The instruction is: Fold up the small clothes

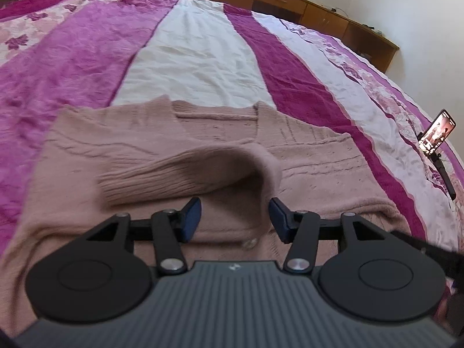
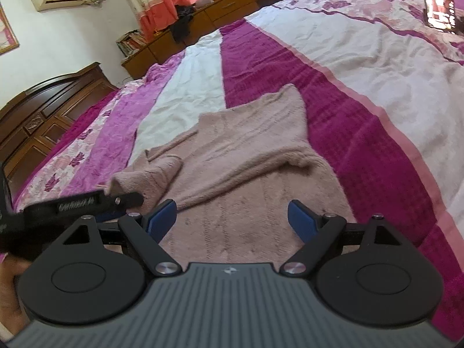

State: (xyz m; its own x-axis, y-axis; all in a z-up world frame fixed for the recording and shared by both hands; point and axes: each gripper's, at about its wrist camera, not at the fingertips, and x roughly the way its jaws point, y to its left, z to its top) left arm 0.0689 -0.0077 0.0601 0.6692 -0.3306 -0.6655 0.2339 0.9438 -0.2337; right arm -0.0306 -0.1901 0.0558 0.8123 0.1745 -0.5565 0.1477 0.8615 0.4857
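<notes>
One pink sweater [image 1: 179, 156] on striped magenta bedspread [image 1: 293, 81]; wooden cabinets [image 2: 232, 3] behind; left gripper [image 1: 235, 217] and right gripper [image 2: 232, 220] both spread apart, empty.

The sweater [image 1: 162, 150] lies on the bed [image 1: 203, 58], one sleeve [image 1: 185, 174] folded across it.

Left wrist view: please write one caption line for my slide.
Open left gripper hovering over a pink knit sweater whose sleeve lies folded across its body, on a purple-and-white striped bedspread.
</notes>
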